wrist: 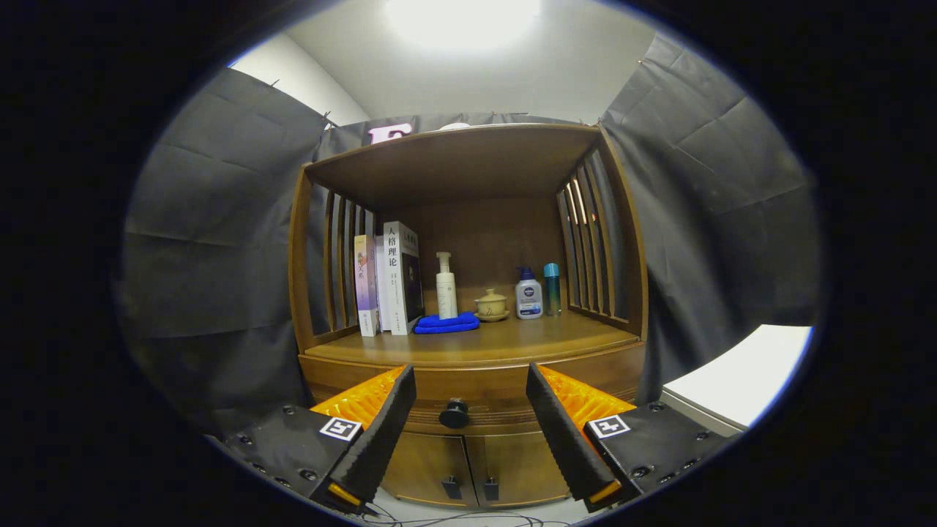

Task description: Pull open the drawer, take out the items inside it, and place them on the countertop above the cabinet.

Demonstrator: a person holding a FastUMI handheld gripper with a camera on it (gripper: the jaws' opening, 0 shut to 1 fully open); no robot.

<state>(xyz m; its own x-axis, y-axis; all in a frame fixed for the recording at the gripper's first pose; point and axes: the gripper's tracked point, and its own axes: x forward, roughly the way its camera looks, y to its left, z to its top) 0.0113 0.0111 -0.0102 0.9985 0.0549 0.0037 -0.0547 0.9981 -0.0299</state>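
A wooden cabinet stands straight ahead, and its drawer front (468, 395) is closed flush under the countertop (476, 340). A round dark knob (454, 415) sits in the middle of the drawer, between my two fingers and a short way beyond them. My gripper (471, 391) is open, its fingers spread wide on either side of the knob and touching nothing. The drawer's contents are hidden.
On the countertop stand books (388, 282) at the left, a blue cloth (446, 323), a white pump bottle (446, 287), a small lidded cup (491, 304), a squat bottle (528, 295) and a slim teal one (552, 289). Two lower doors (468, 468) sit under the drawer. A white surface (739, 377) lies right.
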